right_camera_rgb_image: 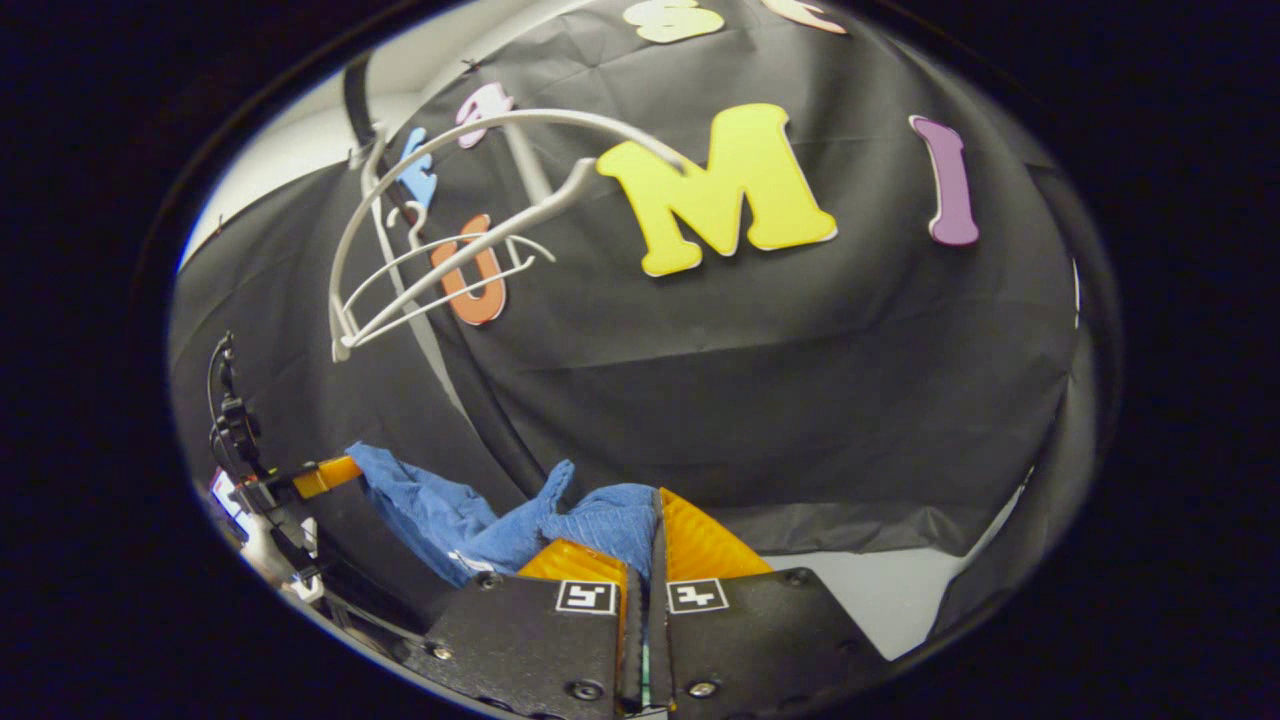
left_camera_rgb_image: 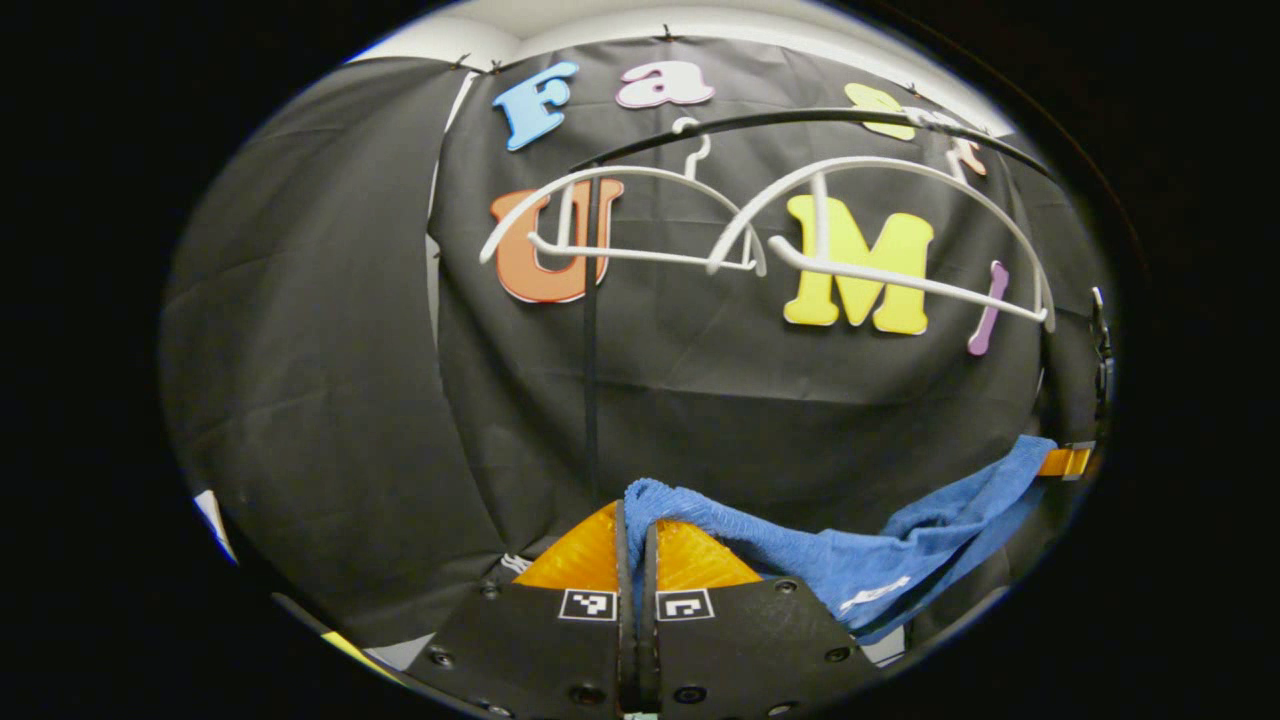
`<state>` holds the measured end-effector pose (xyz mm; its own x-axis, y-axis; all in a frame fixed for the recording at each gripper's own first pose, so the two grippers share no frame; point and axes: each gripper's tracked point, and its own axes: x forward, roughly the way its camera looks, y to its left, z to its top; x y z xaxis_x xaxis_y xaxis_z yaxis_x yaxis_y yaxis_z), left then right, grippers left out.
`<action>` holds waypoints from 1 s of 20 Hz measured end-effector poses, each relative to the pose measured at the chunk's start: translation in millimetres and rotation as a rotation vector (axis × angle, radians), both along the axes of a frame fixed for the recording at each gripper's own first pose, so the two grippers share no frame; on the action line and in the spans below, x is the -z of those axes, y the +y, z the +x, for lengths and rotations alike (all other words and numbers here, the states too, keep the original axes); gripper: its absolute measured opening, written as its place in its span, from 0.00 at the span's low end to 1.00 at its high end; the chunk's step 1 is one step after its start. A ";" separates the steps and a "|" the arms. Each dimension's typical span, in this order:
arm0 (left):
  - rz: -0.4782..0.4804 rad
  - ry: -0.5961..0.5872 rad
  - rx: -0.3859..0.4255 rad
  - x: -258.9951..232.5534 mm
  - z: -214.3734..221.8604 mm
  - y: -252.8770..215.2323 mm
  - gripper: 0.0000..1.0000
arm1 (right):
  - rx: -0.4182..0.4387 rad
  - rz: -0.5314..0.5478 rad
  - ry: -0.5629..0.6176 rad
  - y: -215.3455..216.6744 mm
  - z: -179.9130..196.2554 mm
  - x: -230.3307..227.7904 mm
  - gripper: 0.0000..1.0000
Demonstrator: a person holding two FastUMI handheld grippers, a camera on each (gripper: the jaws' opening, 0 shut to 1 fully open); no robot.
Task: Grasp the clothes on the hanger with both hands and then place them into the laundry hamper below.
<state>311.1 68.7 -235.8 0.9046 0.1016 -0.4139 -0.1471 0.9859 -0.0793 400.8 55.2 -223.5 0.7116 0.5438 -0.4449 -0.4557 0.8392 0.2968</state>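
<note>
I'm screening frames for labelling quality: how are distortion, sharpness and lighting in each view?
Left gripper view: fisheye bows the white hangers and rail; blue cloth sharp, evenly lit, no glare. Right gripper view: hangers strongly warped; the other tool dim at the rim; cloth weave crisp.

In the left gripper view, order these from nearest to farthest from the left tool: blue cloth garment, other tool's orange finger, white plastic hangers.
1. Blue cloth garment: pinched in the left tool, trailing right.
2. Other tool's orange finger: far right, at the garment's other end.
3. White plastic hangers: empty, up on the black rail.
</note>
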 end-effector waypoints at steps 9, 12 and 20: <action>-0.007 -0.055 0.121 -46.0 -22.5 -50.7 0.00 | -0.123 0.001 -0.099 81.6 -63.9 -43.6 0.06; -0.009 -0.053 0.160 -39.7 -34.5 -71.3 0.00 | -0.146 -0.013 -0.085 101.0 -82.8 -29.6 0.06; -0.034 0.023 0.219 22.7 -59.4 -99.2 0.00 | -0.166 -0.096 0.023 120.4 -120.0 53.6 0.06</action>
